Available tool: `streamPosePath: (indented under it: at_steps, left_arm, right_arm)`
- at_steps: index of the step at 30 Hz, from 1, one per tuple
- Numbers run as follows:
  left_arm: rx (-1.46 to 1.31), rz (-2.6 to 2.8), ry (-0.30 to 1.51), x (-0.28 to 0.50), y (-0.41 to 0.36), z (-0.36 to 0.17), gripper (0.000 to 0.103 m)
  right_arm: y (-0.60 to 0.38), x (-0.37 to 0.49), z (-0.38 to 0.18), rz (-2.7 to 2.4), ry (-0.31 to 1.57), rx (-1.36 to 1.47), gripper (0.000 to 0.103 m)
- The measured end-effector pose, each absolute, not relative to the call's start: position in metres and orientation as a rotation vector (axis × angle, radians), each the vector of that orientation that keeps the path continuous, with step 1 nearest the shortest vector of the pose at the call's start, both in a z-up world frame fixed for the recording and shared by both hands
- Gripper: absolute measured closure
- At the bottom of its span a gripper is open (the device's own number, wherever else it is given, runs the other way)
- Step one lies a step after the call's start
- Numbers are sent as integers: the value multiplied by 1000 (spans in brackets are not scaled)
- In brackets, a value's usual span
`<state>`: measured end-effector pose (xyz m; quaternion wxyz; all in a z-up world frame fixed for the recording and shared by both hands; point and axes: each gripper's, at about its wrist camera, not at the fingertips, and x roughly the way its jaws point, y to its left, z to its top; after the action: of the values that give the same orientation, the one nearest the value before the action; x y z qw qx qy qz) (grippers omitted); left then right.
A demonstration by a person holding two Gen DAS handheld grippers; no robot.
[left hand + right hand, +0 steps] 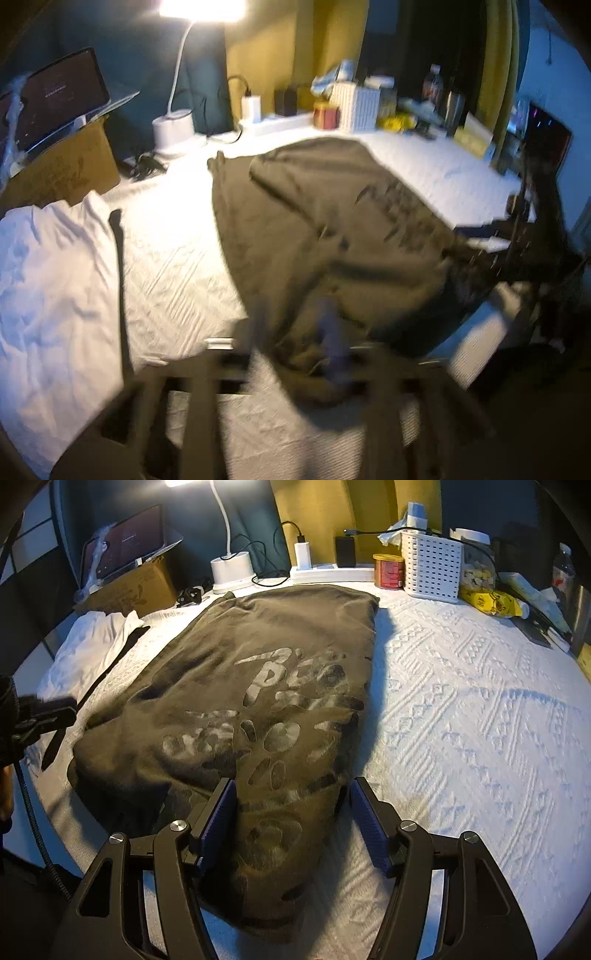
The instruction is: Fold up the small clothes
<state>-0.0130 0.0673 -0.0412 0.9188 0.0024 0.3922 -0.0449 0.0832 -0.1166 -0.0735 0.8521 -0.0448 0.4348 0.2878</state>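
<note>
My right fingers [291, 827] wide — straddling the near end of the shirt [236, 709] on the worktop [480, 720]. Left fingers [332, 343] blurred — can't tell their state.

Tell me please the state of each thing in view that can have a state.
Dark olive printed T-shirt: folded narrow, lying flat on the white textured cloth.
White crumpled garment: unfolded, beside the T-shirt.
White gooseneck desk lamp: switched on.
Tilted laptop on cardboard box: open, screen lit.
Right gripper: open, astride the T-shirt's near end.
Left gripper: blurred, state unclear.
</note>
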Motion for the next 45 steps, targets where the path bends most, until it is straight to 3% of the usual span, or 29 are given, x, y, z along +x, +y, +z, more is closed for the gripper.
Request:
streamPosePath:
  at_steps: [1,9,11,12,14,19,27,45]
  left_arm:
    - [-10,-101,791,-13,67,-39,33]
    - [-95,-270,851,9,45,-59,35]
    - [-96,-290,896,10,41,-70,68]
    - [-105,-296,918,9,41,-74,90]
    - [-104,-301,910,3,41,-72,98]
    - [-90,-275,885,-18,47,-56,100]
    - [-130,-250,942,-24,60,-72,100]
    - [-144,-233,912,6,62,-53,96]
  right_arm:
    - [-119,82,-72,600,912,-94,36]
    - [-141,81,-64,551,890,-67,36]
    - [-146,81,-63,547,888,-58,36]
    - [-148,81,-63,547,889,-55,36]
    - [-150,80,-65,550,892,-53,36]
    - [-144,75,-69,570,897,-73,36]
    - [-118,60,-75,613,893,-155,36]
    - [-103,74,-73,661,915,-140,36]
